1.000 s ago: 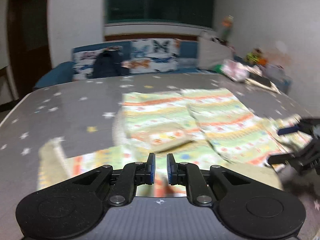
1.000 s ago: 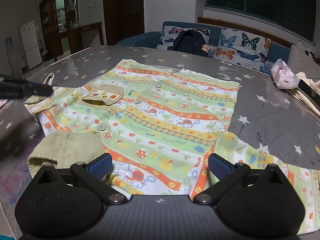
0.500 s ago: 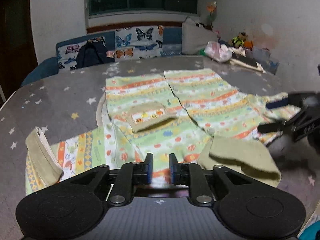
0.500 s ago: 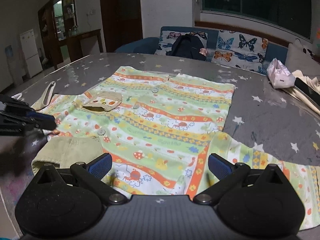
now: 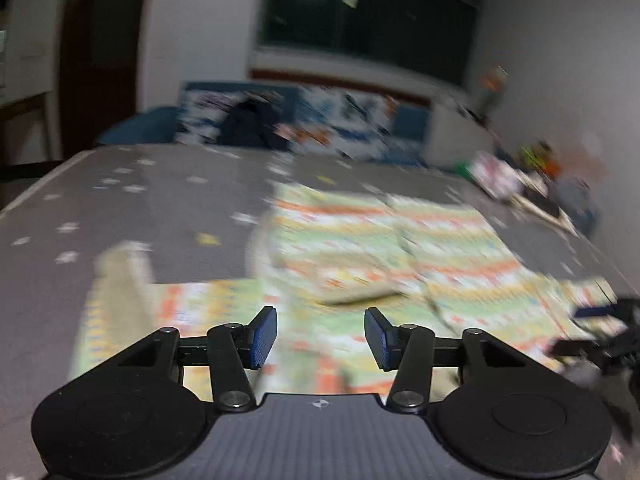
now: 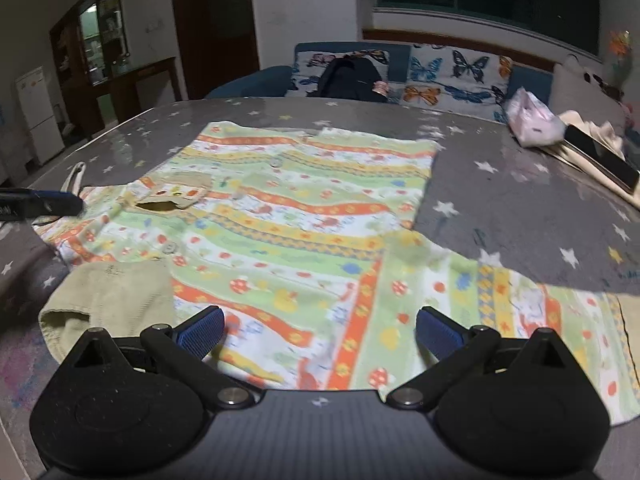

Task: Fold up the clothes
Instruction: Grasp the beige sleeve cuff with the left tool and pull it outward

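My left claw (image 5: 320, 334) stands half open, empty; right claw (image 6: 320, 330) wide open, empty. The shirt (image 6: 296, 216) lies spread at frame centre on the table (image 6: 520, 200), sleeves out. Risk: pinching one layer only, dragging the cloth askew.

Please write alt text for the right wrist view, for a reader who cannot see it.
A striped green, orange and yellow child's shirt lies spread flat, front up, on a grey star-print table. The open right tool hovers at its near edge, holding nothing. The left tool enters at far left.
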Demonstrator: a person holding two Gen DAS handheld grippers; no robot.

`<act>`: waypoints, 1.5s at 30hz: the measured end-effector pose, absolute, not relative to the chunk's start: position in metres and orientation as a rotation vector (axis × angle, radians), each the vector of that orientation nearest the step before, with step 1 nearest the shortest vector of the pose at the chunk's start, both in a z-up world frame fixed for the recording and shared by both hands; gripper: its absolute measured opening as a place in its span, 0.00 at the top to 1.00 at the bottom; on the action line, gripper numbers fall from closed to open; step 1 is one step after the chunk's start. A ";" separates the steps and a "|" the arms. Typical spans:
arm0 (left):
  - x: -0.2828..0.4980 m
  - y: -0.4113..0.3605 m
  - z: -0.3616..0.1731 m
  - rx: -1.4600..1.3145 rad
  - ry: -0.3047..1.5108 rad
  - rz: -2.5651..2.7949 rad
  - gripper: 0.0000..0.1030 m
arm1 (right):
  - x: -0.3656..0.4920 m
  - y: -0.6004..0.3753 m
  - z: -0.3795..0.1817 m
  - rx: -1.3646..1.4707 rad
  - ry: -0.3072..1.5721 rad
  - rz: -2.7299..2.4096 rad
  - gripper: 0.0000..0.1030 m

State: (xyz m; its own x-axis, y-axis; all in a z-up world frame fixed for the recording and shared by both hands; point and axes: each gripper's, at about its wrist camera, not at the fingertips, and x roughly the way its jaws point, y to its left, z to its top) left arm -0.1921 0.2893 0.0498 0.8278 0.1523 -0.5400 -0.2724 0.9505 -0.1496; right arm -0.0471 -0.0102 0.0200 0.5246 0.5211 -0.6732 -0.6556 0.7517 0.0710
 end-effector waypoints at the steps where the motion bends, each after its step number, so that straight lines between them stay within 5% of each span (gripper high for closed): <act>1: -0.200 0.298 0.049 -0.232 0.535 0.274 0.50 | -0.046 -0.012 0.019 -0.198 0.736 0.703 0.00; 7: -0.219 0.343 0.046 -0.192 0.541 0.506 0.49 | -0.043 -0.017 0.014 -0.190 0.734 0.686 0.00; 11: -0.206 0.349 0.037 -0.171 0.589 0.490 0.34 | -0.048 -0.014 0.009 -0.221 0.705 0.673 0.00; 14: -0.191 0.343 0.030 -0.104 0.607 0.493 0.34 | -0.051 -0.013 0.007 -0.231 0.691 0.669 0.00; 16: -0.185 0.343 0.023 -0.093 0.624 0.496 0.43 | -0.052 -0.013 0.007 -0.234 0.685 0.668 0.00; 17: -0.182 0.344 0.020 -0.107 0.638 0.500 0.61 | -0.051 -0.012 0.007 -0.235 0.684 0.668 0.00; 21: -0.189 0.364 0.019 -0.168 0.612 0.515 0.89 | -0.051 -0.012 0.007 -0.236 0.682 0.667 0.00; 39: -0.215 0.423 0.014 -0.036 0.640 0.782 0.95 | -0.053 -0.010 0.006 -0.233 0.679 0.668 0.00; 45: -0.220 0.422 0.025 -0.098 0.634 0.769 0.86 | -0.054 -0.008 0.006 -0.234 0.680 0.668 0.00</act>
